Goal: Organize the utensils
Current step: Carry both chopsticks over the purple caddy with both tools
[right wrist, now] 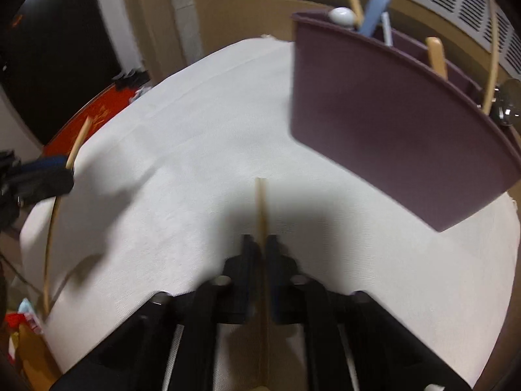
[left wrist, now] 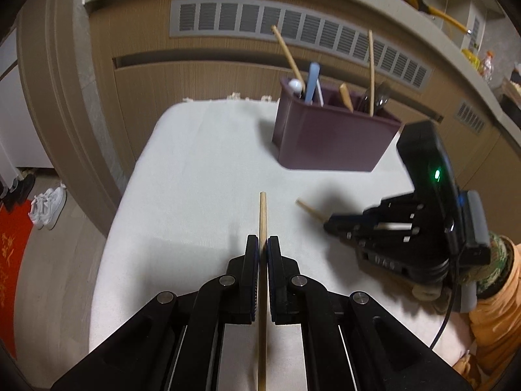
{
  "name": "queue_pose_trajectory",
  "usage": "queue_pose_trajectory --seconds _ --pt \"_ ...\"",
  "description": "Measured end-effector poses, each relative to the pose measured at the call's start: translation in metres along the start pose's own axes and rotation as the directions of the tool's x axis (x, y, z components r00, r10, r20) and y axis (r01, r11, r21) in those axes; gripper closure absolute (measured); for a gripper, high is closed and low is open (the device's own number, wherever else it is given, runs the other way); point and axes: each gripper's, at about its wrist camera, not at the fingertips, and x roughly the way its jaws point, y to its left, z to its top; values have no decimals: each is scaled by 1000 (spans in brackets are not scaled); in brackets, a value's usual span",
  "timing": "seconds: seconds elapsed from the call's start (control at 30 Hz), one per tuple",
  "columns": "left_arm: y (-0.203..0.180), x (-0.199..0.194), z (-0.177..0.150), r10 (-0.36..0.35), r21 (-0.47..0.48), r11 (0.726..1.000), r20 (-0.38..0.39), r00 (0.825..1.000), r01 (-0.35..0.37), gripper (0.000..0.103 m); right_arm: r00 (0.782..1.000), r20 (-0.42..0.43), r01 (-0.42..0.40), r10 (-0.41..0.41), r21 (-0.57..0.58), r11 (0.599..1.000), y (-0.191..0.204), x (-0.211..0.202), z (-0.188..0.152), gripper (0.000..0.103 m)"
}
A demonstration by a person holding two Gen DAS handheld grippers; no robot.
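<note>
1. The left gripper (left wrist: pixel 263 247) is seen closed on a wooden chopstick (left wrist: pixel 263 215); the stick is clamped between the two pads and runs straight along the line of the fingers, with its free end pointing to 12 o'clock in the left wrist view.

2. The right gripper (right wrist: pixel 260 244) is likewise closed on a second chopstick (right wrist: pixel 260 202), held in the same way, along the fingers, its tip pointing to 12 o'clock in the right wrist view. This view is blurred, so the exact contact of the pads cannot be judged finely.

3. The purple utensil holder (left wrist: pixel 329 137) stands on the white cloth (left wrist: pixel 195 169) of the table. From the left gripper it lies at about 1 o'clock, well apart. From the right gripper the holder (right wrist: pixel 390 123) lies at about 1 to 2 o'clock and looks much nearer.

4. Several utensils are already standing in the holder: two other chopsticks, a blue handle and a white round-headed piece can be told; the rest is too small to name.

5. The relation on which the coming move turns, as it is judged: each held stick lies low and slanted, while the compartments open upward. The stick must therefore be brought more upright above the rim before it is let go.

6. The right hand is judged to be the nearer one, so its stick would probably be placed first.
</note>
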Motion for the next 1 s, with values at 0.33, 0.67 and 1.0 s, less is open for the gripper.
queue_pose_trajectory --seconds 0.33,0.67,1.0 --pt "-35 -37 -3 -69 38 997 81 994 66 98 983 172 -82 67 81 993 -10 -90 -52 97" --pt "-79 -77 13 -112 99 990 164 980 96 98 930 364 -100 44 136 986 -29 -171 -76 97" --pt "-109 -125 101 -145 150 984 377 915 94 98 783 611 38 -113 133 990 -36 -280 -19 97"
